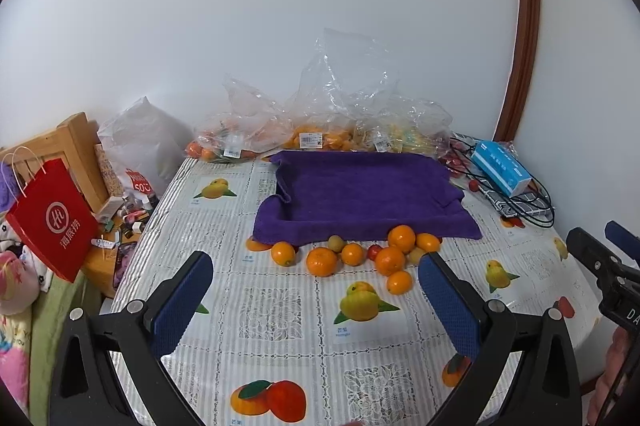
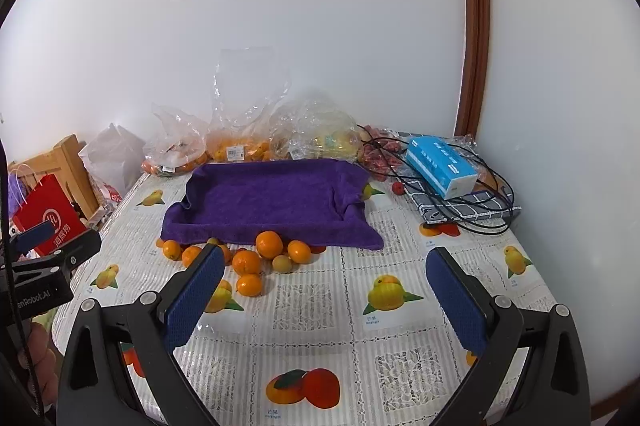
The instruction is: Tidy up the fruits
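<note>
The oranges [image 1: 390,260] are round and firm, with bumpy skin that gives a good hold, but they roll away if they are bumped, so I think a soft squeeze across the fat middle of one is best. The small yellow-green fruits [image 1: 336,243] among them look softer and could bruise, so they need an even gentler pinch. All this fruit sits in a little pile on the tablecloth [image 1: 280,306], right at the front edge of the purple towel [image 1: 360,193], and a few pieces touch each other. The left gripper [image 1: 316,280] has its two blue fingers [image 1: 186,300] spread as wide as they go, with nothing between them. The pile lies ahead of these fingers, past their tips, and the nearest orange [image 1: 399,282] is close to the tip of the right-hand finger. The right gripper [image 2: 324,274] is wide open too and holds nothing. From there the pile sits ahead and to the left, just past the tip of the left-hand finger [image 2: 196,300]. More fruit waits in clear bags [image 1: 320,129] by the wall, far beyond both sets of fingers.
</note>
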